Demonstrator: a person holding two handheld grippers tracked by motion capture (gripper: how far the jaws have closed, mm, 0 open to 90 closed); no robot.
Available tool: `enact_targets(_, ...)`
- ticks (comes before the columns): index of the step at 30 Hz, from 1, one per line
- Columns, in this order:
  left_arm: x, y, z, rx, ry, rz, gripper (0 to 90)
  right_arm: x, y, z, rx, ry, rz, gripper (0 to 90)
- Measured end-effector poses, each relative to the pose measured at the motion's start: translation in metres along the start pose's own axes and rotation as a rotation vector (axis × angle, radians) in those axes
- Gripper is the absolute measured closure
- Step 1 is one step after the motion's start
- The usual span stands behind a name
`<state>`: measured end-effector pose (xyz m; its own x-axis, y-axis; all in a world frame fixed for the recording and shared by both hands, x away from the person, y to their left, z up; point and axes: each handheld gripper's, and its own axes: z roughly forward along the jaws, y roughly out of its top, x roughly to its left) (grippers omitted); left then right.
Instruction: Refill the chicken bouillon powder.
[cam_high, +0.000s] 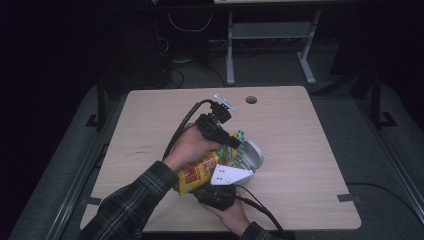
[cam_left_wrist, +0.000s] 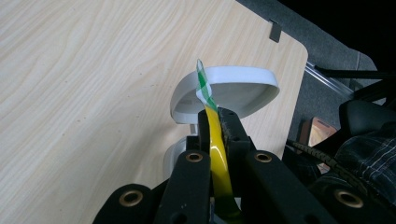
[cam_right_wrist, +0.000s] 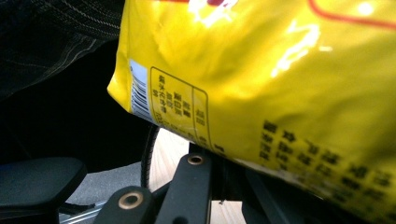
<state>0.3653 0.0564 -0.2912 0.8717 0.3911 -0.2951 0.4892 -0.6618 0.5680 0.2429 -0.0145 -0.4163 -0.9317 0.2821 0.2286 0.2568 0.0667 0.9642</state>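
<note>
Fingers (cam_left_wrist: 233, 135) of the left gripper (cam_left_wrist: 215, 122) pinch a glossy yellow bag's (cam_left_wrist: 217, 158) flat edge; right gripper's grip unclear.

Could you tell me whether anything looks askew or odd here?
The white bowl is tipped up on edge rather than sitting flat. The yellow snack bag hangs off the table, its top seam pinched in the left gripper.

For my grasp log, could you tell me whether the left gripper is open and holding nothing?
No, the left gripper is shut on the yellow bag's edge, just before a white bowl.
</note>
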Motion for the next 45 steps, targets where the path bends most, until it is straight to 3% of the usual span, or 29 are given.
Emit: enact_targets(45, -0.0012, 0.0005, 0.0017, 0.001, 0.003, -0.003, 89.8, 0.0014, 0.0016, -0.0004, -0.015, 0.005, 0.001, 90.0)
